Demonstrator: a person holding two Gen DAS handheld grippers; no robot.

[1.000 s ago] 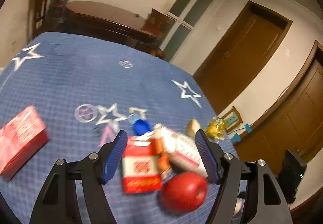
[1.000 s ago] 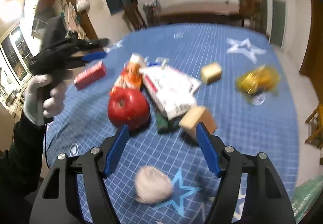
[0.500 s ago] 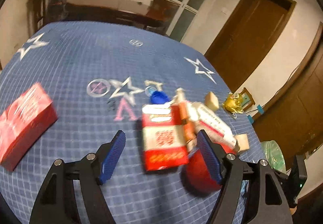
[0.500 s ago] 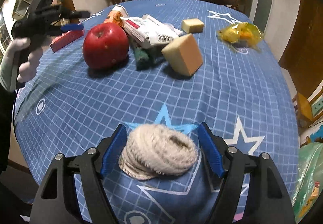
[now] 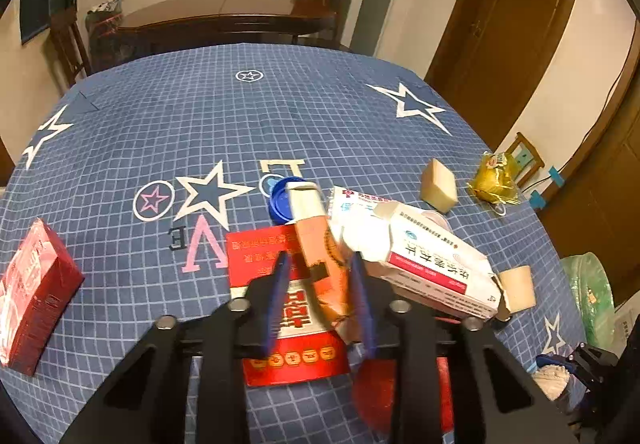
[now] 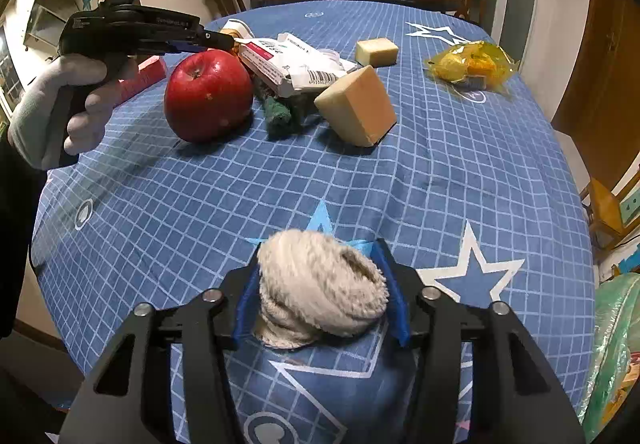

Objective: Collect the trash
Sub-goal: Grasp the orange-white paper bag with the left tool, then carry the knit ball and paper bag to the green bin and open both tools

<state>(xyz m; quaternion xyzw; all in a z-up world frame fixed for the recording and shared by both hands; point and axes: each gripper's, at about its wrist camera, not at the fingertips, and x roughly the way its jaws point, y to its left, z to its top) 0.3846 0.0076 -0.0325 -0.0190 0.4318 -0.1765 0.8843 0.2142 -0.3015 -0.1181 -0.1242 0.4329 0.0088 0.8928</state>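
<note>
My left gripper (image 5: 320,272) points down over a pile of litter and its jaws are closing around an orange-and-white carton (image 5: 316,244). The right pad touches the carton, while a sliver of the red packet (image 5: 256,256) beneath still shows beside the left pad. My right gripper (image 6: 320,284) is closing on a cream ball of cloth (image 6: 320,276) near the table's front edge, with both blue pads against its sides. In the right wrist view a gloved hand (image 6: 60,104) holds the left gripper (image 6: 216,38) over the pile.
A red apple (image 6: 208,94), a torn white medicine box (image 6: 288,60), a green rag (image 6: 280,112), two tan sponge blocks (image 6: 356,110) and a yellow wrapper (image 6: 468,64) lie on the blue star tablecloth (image 6: 440,184). A red box (image 5: 32,292) sits far left. A green bag (image 6: 616,344) hangs off the right edge.
Both grippers came down and narrowed. The left one moved from over the red packet to straddle the orange carton. The right one's pads closed in onto the cloth ball.
</note>
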